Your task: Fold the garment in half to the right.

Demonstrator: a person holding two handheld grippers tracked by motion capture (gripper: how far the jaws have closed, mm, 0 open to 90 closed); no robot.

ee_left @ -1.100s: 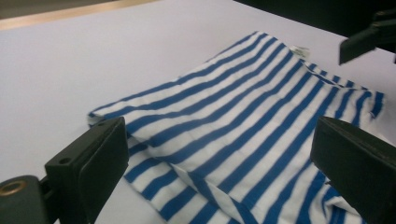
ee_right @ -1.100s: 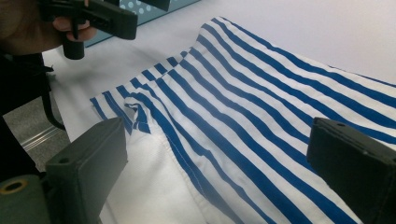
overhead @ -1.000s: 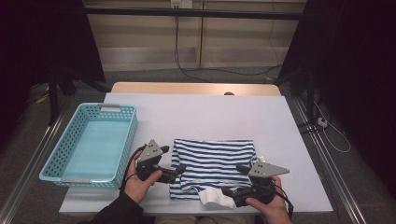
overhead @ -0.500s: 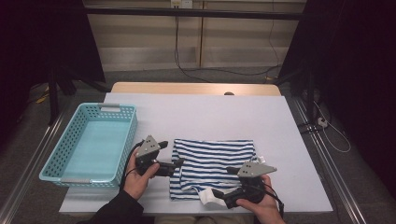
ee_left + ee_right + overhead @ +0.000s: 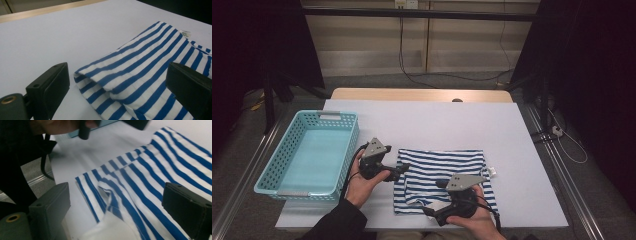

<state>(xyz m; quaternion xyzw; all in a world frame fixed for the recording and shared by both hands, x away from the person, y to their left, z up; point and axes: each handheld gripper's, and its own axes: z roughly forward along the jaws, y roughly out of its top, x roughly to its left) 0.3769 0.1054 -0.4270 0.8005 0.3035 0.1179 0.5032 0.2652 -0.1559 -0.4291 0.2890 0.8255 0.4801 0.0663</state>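
A blue-and-white striped shirt lay folded on the white table, toward the near edge and to the right of a light blue basket that stood at the table's left side. The left gripper was held at the shirt's left edge, its jaws pointing right toward the cloth. In the left gripper view the two black jaws stood wide apart, with the folded corner of the shirt lying between them on the table; neither jaw pressed on it. A small white label showed at the shirt's far edge in that view, and in the high view the same label stuck out at the shirt's right side. The right gripper was at the shirt's near edge, low in the high view, angled to the left. In the right gripper view its jaws were also spread wide, framing the near left corner of the shirt, where a loose fold of striped cloth stood up a little and a plain white part of the cloth lay closest to the camera. The jaws gripped nothing there. The person's left hand held the left gripper, and the right hand held the other from below.
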